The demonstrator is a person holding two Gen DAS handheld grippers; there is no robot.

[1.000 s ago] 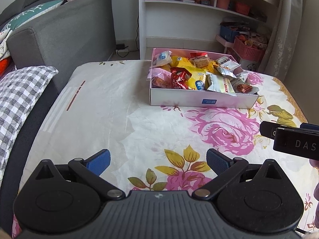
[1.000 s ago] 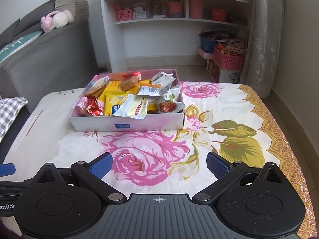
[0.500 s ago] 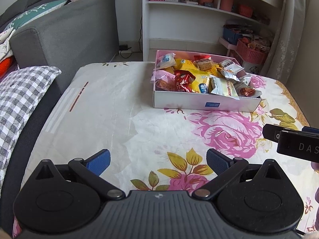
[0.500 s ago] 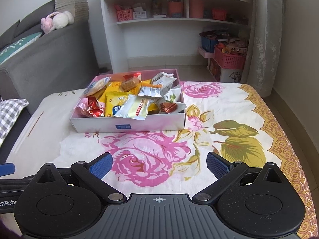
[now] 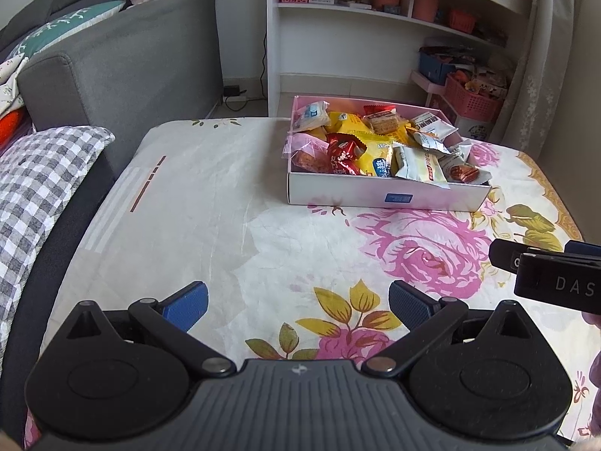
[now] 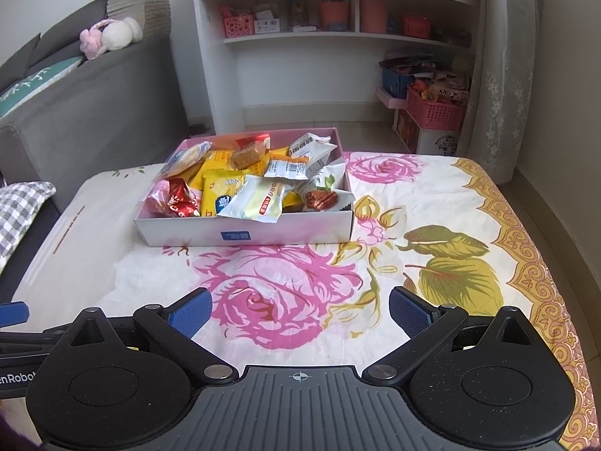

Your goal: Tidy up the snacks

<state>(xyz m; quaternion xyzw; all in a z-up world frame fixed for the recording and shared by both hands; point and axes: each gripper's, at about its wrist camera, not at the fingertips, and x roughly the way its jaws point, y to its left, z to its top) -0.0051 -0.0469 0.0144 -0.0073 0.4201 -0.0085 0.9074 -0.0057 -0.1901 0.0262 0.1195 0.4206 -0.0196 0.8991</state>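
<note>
A shallow white and pink box sits on the flowered tablecloth, heaped with several wrapped snacks: a red packet, yellow packets and a pale green one. My left gripper hovers open over the cloth, well short of the box, nothing between its fingers. My right gripper is open too, empty, over the pink rose print in front of the box. The right gripper's black body shows at the right edge of the left wrist view.
A grey sofa with a checked cushion lies left of the table. Behind stands a white shelf unit with pots and baskets, and pink baskets on the floor by a curtain. Bare cloth spreads left of the box.
Both views have drawn back and tilted slightly: the box sits a little farther and higher in frame. Both grippers stay open and empty.
</note>
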